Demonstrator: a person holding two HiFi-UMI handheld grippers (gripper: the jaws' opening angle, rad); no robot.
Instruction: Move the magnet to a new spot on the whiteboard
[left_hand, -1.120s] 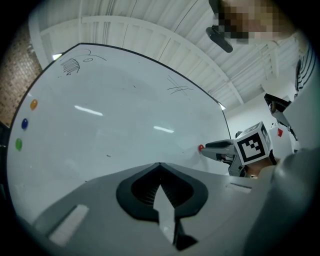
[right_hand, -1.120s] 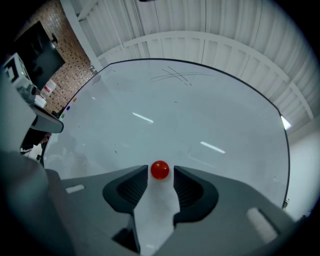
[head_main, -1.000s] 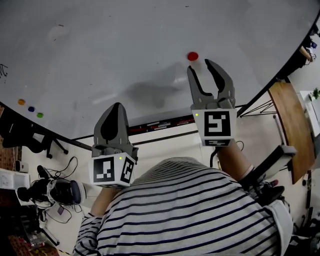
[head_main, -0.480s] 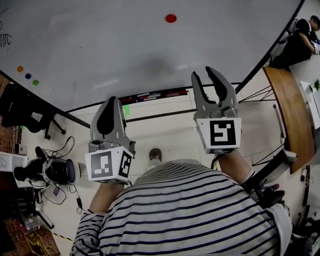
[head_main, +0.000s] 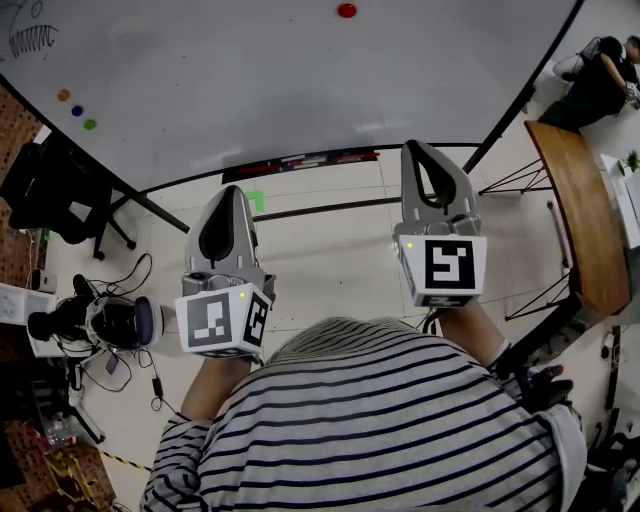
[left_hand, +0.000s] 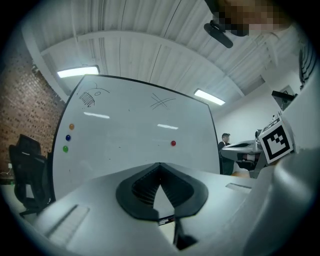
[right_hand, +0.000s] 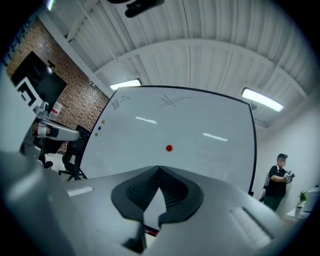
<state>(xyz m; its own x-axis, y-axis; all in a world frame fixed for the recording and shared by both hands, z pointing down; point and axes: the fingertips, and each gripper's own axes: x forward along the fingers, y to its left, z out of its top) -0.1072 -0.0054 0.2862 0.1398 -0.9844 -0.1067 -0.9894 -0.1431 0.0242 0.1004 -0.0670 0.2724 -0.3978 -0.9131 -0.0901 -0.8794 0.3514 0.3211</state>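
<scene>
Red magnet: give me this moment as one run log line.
red magnet: on whiteboard, untouched | left gripper: shut, empty | right gripper: shut, empty | both apart from board

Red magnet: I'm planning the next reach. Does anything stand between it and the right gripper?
Nothing visible does. The right gripper, jaws shut and empty, points at the red magnet across open air; bare whiteboard surrounds it.
</scene>
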